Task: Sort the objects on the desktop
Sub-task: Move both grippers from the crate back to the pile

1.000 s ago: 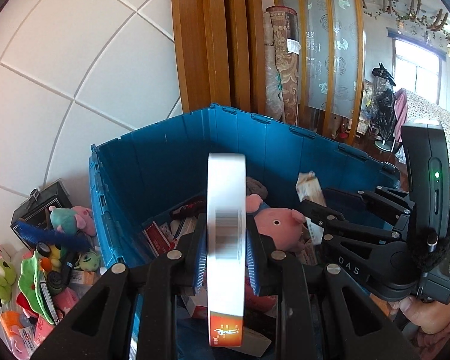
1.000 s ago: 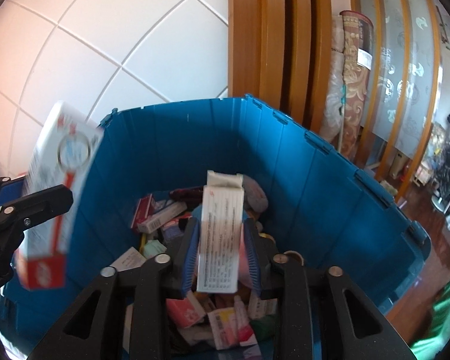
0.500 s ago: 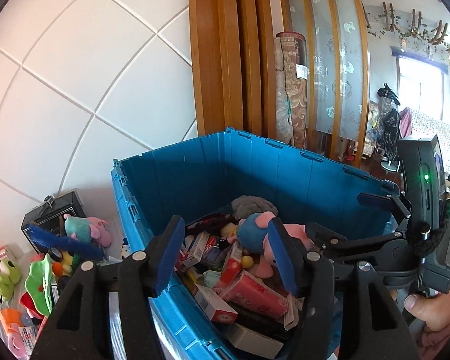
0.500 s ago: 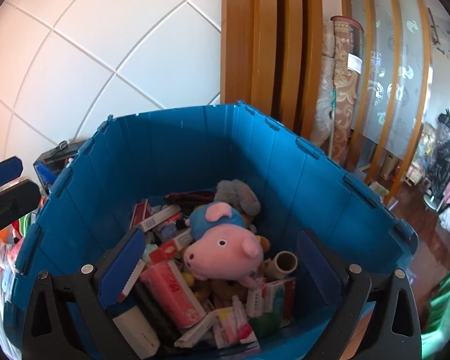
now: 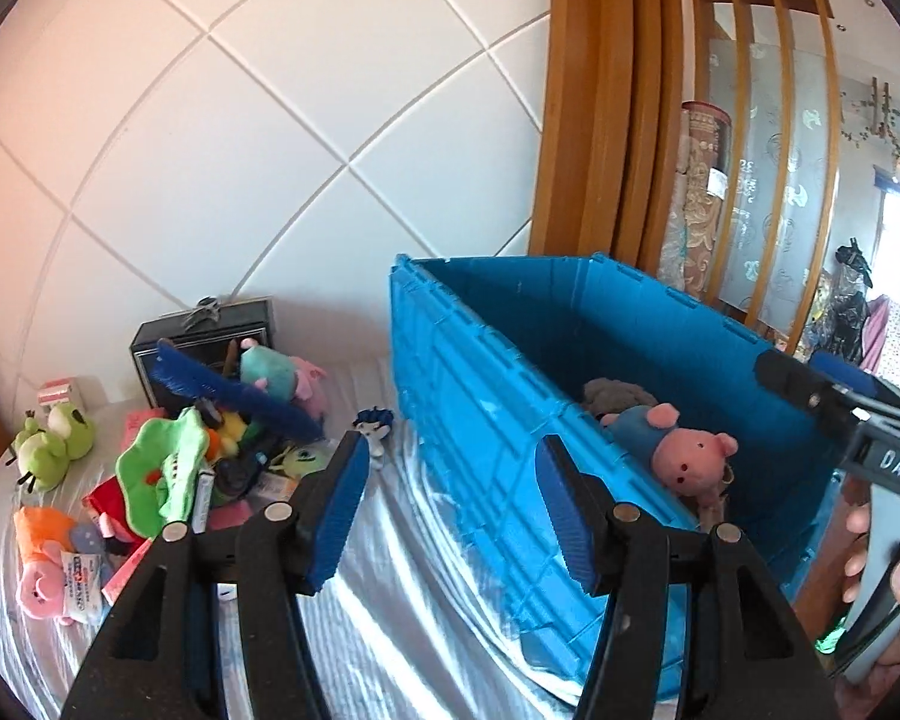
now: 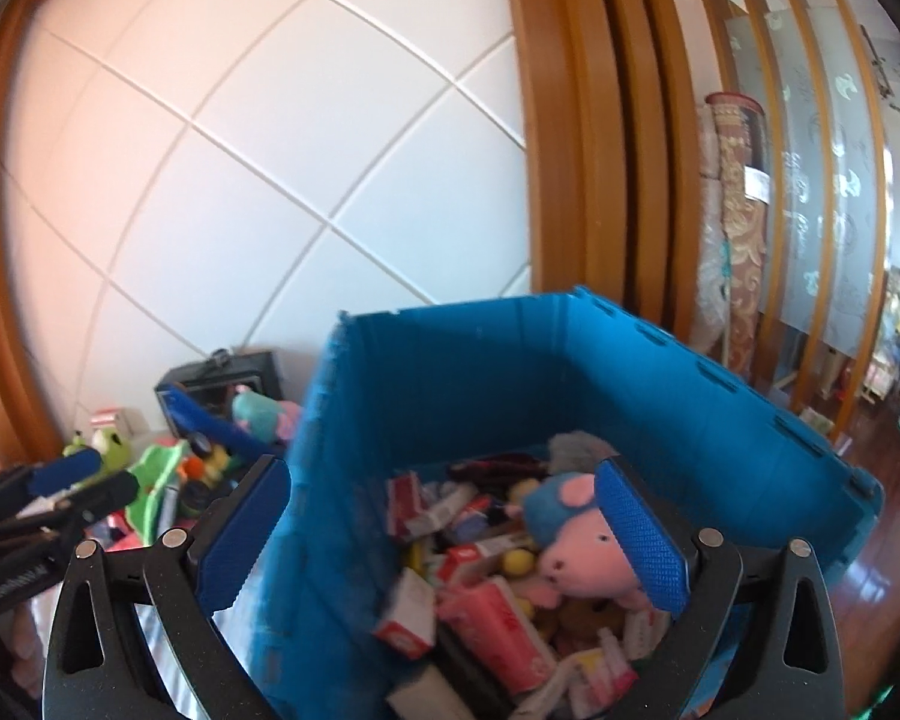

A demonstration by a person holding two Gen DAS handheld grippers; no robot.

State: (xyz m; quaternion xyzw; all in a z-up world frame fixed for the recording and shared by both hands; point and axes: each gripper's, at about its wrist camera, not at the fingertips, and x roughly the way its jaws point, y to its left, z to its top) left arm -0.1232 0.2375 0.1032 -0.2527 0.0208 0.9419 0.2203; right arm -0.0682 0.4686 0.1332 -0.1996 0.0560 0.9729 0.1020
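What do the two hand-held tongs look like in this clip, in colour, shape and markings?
Both tongs are black plastic frames with triangular cut-outs and silver pivot bolts. The left tongs and right tongs carry blue, finely textured flat pads. In the left wrist view, the right tool's side shows white lettering "DAS". No cables or sleeves are visible.

blue crate (image 6: 480, 372) of boxes, pink pig plush (image 6: 588, 564), empty spread right gripper (image 6: 444, 540)

Cloth-covered table (image 5: 390, 600): blue crate (image 5: 480, 420), toys (image 5: 168, 468).
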